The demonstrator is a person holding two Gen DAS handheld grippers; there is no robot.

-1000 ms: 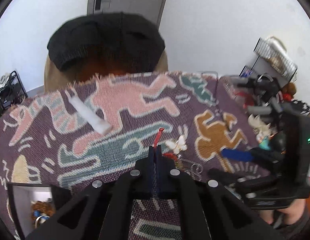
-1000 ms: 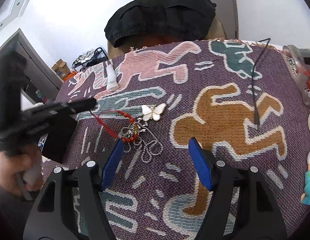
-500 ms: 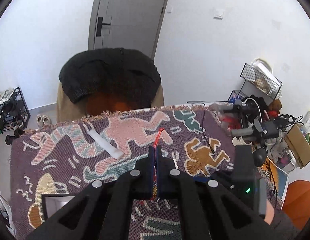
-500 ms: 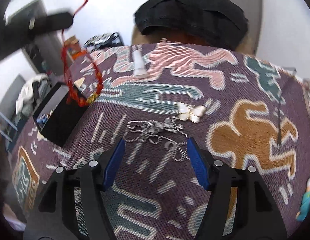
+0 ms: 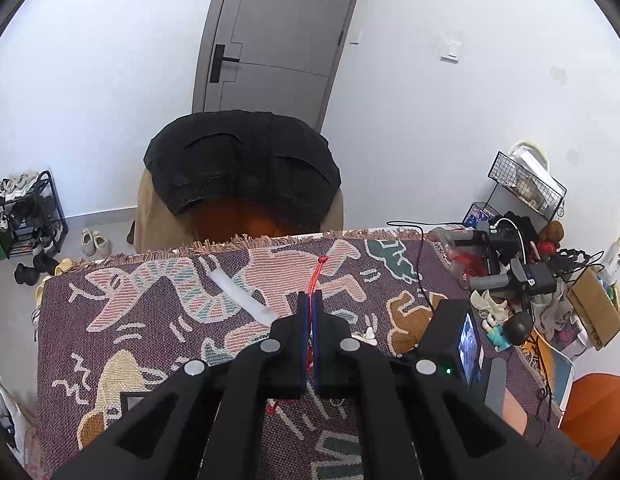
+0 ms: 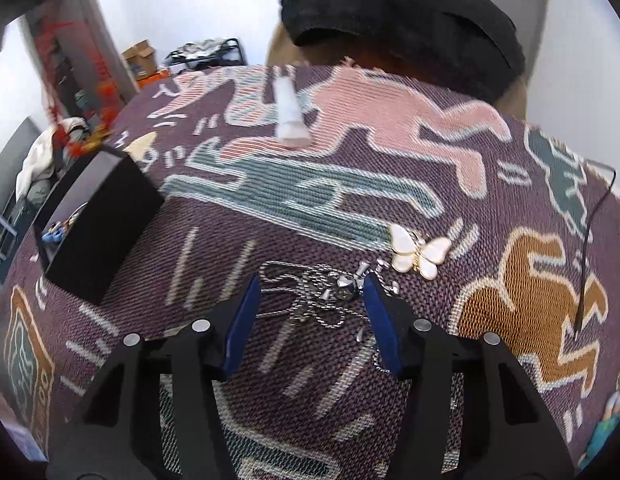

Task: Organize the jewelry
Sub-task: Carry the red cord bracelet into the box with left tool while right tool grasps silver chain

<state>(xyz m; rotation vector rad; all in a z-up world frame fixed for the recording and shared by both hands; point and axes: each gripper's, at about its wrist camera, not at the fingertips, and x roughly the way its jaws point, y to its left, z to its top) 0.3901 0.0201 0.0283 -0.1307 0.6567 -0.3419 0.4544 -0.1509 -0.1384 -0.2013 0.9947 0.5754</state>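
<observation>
Above the patterned blanket (image 5: 109, 320), the left gripper (image 5: 310, 300) is pinched tight on a red string bracelet (image 5: 318, 272). Lower down, the right gripper (image 6: 312, 292) is closing around a tangled silver chain (image 6: 310, 292) (pads not touching yet). Beside it lies a white butterfly clip (image 6: 420, 252); a black box (image 6: 105, 216) sits well apart.
</observation>
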